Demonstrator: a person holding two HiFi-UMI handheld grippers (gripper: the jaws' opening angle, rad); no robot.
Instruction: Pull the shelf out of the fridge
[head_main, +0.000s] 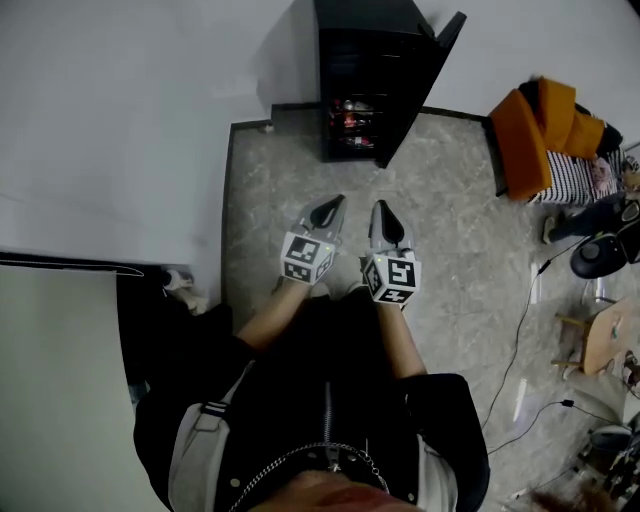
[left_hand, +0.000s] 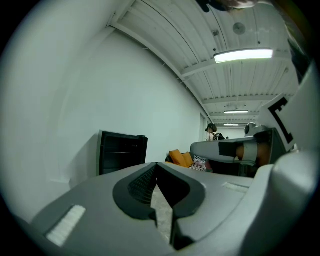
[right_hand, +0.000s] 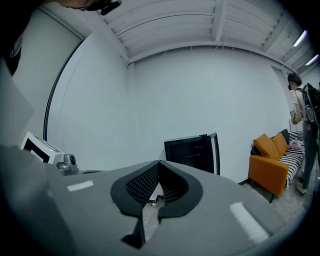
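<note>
Left hand-held gripper (head_main: 333, 203) and right hand-held gripper (head_main: 384, 209), both pressed together on nothing, held side by side over the floor (head_main: 470, 230). Fridge (head_main: 365, 70), door (head_main: 425, 75) open, stands well ahead at the floor's far edge; its shelf (right_hand: 191, 155) lies inside, straight ahead, neither hand-held gripper clearly nearer.

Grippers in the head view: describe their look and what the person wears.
The left gripper and right gripper are grey tapering wedges with black ribbed pads lining the jaws. Each carries a white cube with black square markers. The person wears a black zipped jacket.
</note>
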